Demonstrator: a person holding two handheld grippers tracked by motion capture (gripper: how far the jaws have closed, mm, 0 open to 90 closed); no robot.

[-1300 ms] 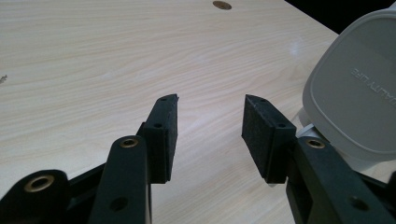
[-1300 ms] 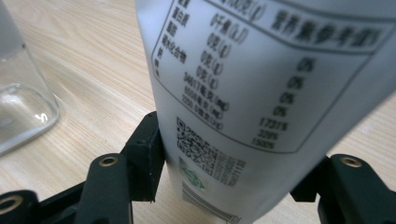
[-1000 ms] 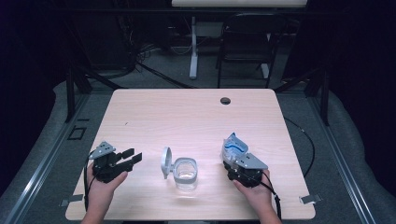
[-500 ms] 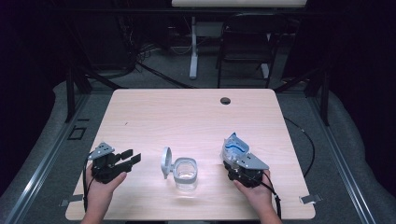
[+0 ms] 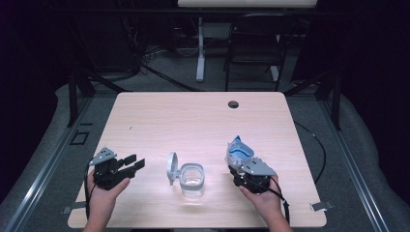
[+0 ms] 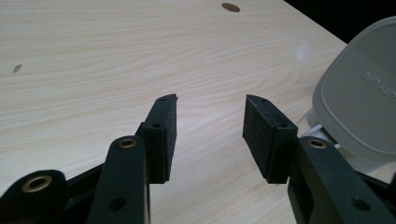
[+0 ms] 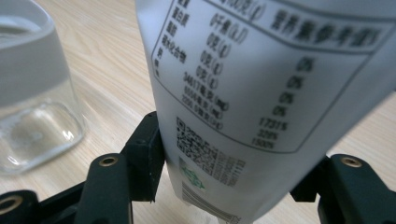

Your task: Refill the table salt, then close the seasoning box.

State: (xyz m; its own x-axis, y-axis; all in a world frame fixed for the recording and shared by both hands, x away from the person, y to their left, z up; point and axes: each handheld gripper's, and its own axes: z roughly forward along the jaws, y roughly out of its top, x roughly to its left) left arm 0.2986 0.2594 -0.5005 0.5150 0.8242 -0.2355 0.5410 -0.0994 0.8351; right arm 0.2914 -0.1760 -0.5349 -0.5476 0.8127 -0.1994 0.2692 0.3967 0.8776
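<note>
Two handheld grippers are resting over a light wooden table [image 5: 159, 116], each held by one of a person's hands reaching in from the near edge. The left gripper [image 5: 133, 164] is sitting near the near left corner, and its two black jaws are standing apart with bare tabletop showing between them. In the left gripper view, its foam pads [image 6: 264, 133] are gripping nothing, and the grey lid [image 6: 362, 98] is rising just beyond the jaw on the right side of that view.

The right gripper [image 5: 240, 166] is sitting toward the near right part of the table, and its jaws are clamping a white and blue pouch [image 5: 238, 151], which is standing upright above the gripper. In the right gripper view, the pouch [image 7: 261, 93] is showing a printed nutrition table, a QR code and a barcode, with one jaw pressing on each side of its lower part.

Between the two grippers, close to the near edge, a clear glass jar [image 5: 192, 180] is standing open with its hinged lid [image 5: 171, 167] tipped up on its left side. In the right gripper view, the jar [image 7: 32, 88] is appearing beside the pouch and apart from it. A small round hole [image 5: 233, 104] is lying in the tabletop near the far edge.
</note>
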